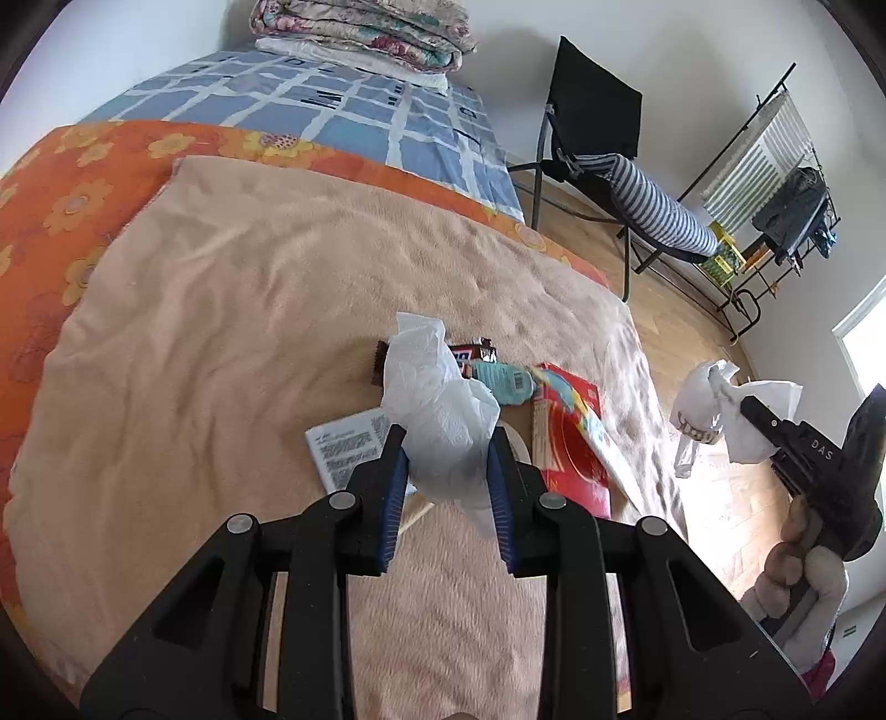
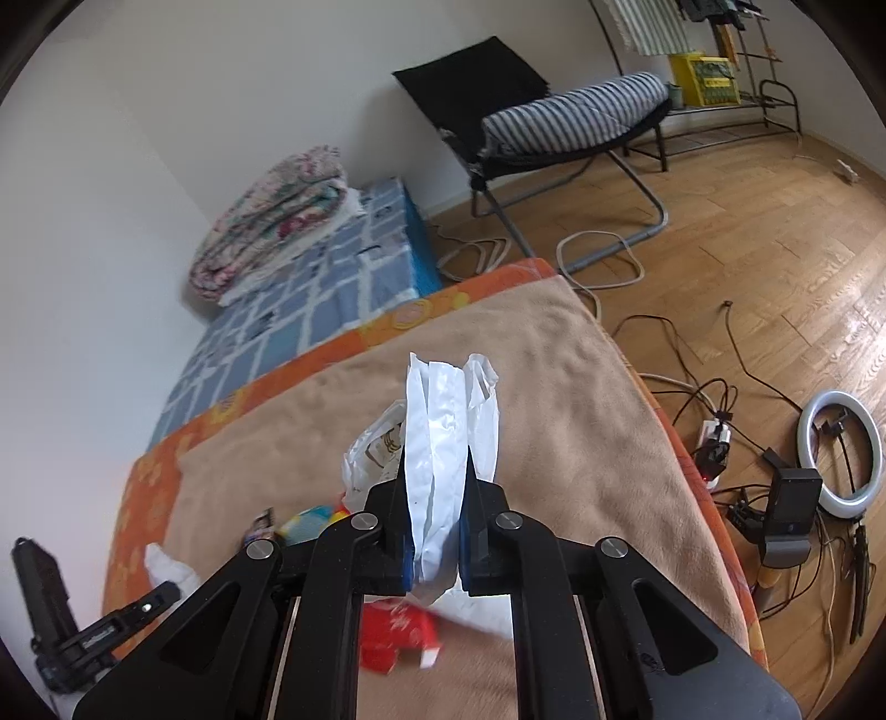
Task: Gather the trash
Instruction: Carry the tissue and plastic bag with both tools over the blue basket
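A crumpled white tissue (image 1: 437, 399) is pinched between the blue pads of my left gripper (image 1: 448, 437), lifted above the beige blanket (image 1: 221, 332). My right gripper (image 2: 436, 465) is shut on a crumpled white plastic bag (image 2: 443, 410) whose printed part (image 2: 376, 448) hangs to the left. In the left wrist view the right gripper (image 1: 750, 407) holds that bag (image 1: 703, 399) past the bed's right edge, with a hand below it. On the blanket lie a red box (image 1: 570, 443), a printed leaflet (image 1: 349, 443), a brown wrapper (image 1: 470, 351) and a teal packet (image 1: 504, 382).
Folded quilts (image 1: 360, 27) sit at the head of the bed. A black folding chair (image 2: 554, 122) with a striped cushion and a drying rack (image 1: 775, 183) stand on the wooden floor. Cables, a power strip (image 2: 714, 437) and a ring light (image 2: 841, 454) lie beside the bed.
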Available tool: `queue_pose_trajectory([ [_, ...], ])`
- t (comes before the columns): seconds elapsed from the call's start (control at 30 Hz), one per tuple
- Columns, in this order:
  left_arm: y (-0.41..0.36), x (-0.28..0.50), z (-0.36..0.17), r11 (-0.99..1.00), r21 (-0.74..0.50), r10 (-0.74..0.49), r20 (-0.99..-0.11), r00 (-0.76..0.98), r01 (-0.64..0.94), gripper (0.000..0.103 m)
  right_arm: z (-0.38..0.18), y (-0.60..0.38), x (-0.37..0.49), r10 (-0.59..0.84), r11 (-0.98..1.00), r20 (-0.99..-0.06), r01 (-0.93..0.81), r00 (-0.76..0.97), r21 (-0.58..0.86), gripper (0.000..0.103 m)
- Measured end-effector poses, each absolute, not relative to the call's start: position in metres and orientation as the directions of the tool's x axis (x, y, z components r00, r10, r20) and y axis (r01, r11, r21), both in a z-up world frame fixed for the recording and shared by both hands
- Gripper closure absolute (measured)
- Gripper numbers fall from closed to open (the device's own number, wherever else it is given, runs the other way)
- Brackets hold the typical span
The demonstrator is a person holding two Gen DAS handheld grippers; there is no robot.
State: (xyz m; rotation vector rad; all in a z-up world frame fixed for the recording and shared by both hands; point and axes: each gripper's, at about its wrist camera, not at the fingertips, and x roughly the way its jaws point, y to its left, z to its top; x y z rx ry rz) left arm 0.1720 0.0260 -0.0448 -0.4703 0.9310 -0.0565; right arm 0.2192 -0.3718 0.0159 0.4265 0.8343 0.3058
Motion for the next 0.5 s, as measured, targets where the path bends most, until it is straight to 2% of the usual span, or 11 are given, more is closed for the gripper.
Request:
queue_pose_trajectory([
  [0.5, 0.020, 0.085, -0.026, 0.941, -0.337, -0.256, -0.781, 0.570, -0.038, 0.076, 0.043, -0.350, 0.111, 0.541, 0.836, -0.611, -0.290, 0.578, 0.466, 0.094],
])
